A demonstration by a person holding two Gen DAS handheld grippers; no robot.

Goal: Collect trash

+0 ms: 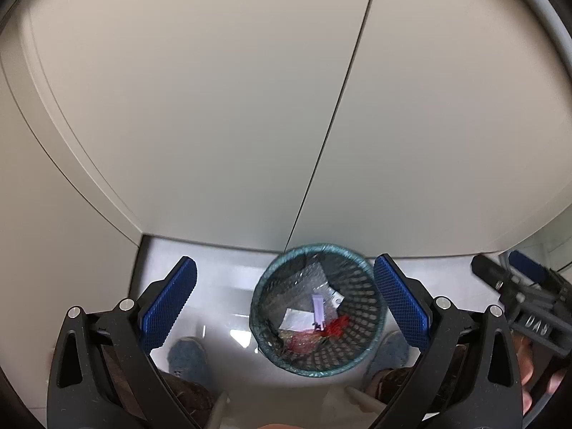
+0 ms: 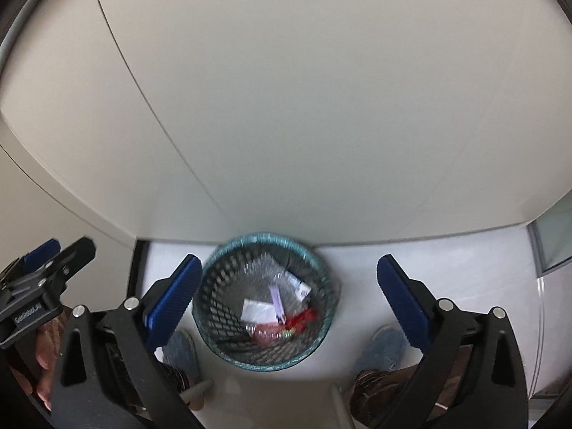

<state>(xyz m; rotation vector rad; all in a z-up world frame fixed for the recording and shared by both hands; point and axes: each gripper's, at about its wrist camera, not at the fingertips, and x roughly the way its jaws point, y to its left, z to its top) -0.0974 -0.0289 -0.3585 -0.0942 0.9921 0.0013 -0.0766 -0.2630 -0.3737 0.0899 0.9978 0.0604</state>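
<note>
Wastebasket point(image 1: 318, 354), round black mesh with a teal liner rim, upright on white floor point(image 1: 221, 286), mouth facing up, against beige cabinet doors point(image 1: 214, 107). Inside: bubble wrap point(image 1: 304, 282), white paper point(image 1: 296, 320), red scrap point(image 1: 338, 323). Left gripper point(image 1: 284, 286) and right gripper point(image 2: 287, 280) tilted steeply down above it, ribbed blue pads point(image 1: 168, 304) spread wide, nothing held.

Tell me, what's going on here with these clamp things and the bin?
A person stands over a mesh wastebasket on the floor, holding a two-finger gripper in each hand. The left gripper and right gripper both hang above it with fingers spread wide and nothing between them. The basket already holds trash: white papers, something red and clear wrapping.
</note>
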